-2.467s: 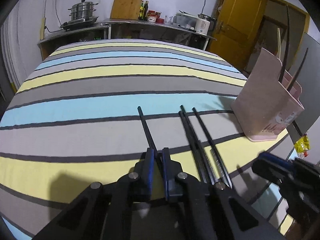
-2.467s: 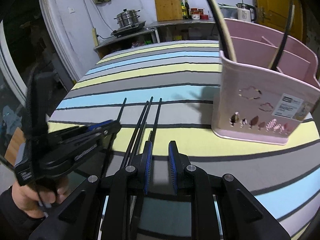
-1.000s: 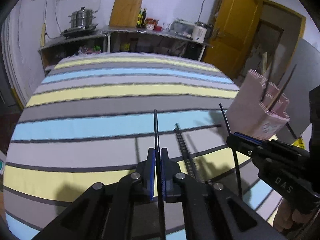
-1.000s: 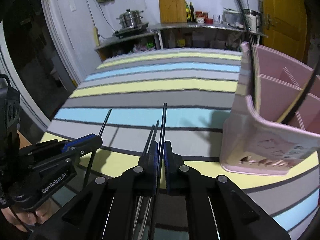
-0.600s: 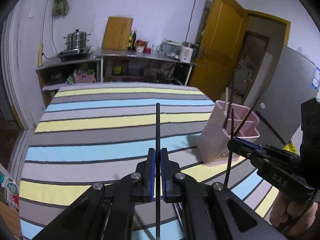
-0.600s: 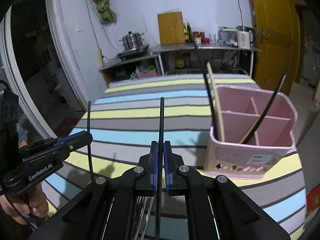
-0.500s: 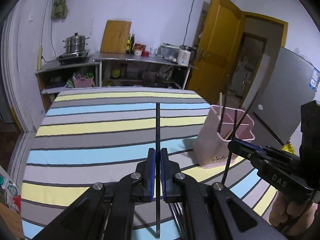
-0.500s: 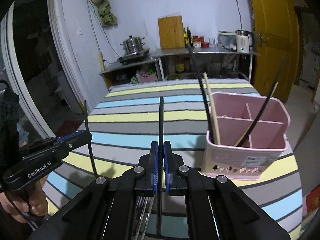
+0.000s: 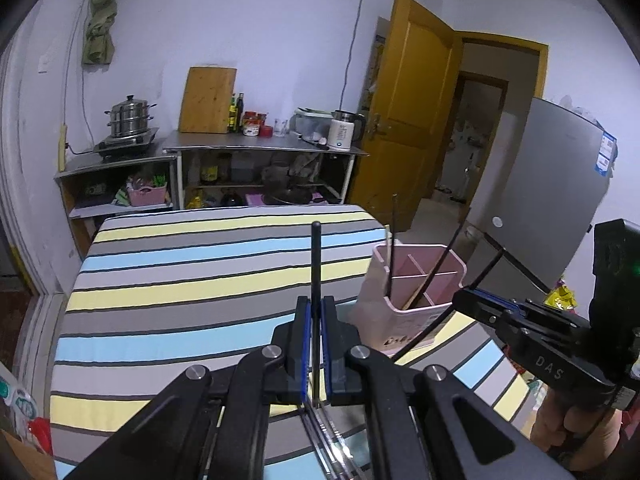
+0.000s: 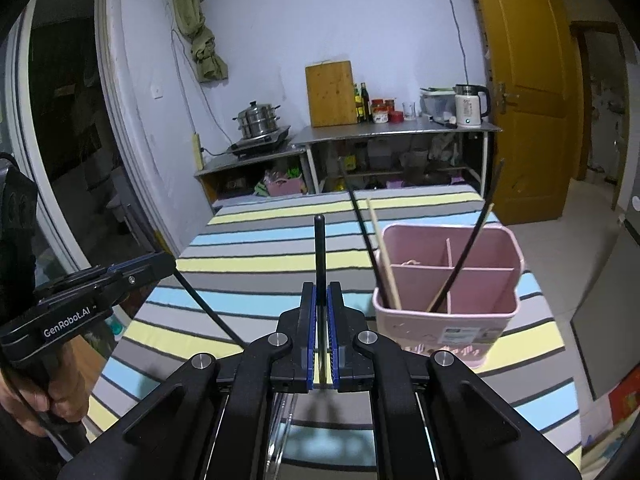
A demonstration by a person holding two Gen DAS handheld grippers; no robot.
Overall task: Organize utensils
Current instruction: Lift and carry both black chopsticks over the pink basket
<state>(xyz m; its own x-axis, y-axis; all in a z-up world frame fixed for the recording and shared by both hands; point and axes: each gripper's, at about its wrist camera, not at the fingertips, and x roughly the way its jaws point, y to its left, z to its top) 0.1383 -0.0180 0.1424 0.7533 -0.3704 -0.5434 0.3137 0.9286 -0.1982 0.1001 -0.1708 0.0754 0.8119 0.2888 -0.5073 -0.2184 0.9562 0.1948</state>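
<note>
Each hand-held gripper is clamped on a single black chopstick: left hand-held gripper (image 9: 315, 344) with its chopstick (image 9: 316, 264), right hand-held gripper (image 10: 321, 332) with its own (image 10: 320, 256). Both are raised above the striped counter (image 10: 260, 252), likely to drop tip-down into the pink holder (image 10: 448, 320), just right of them.

Left wrist view: above my tabletop's (image 9: 168, 280) near edge, facing its far edge. Right wrist view: likewise, further right. Shared: tabletop, pink holder (image 9: 404, 296).

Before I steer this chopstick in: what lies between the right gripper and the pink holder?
Only bare striped tablecloth, per the right wrist view, between right gripper and pink holder.
</note>
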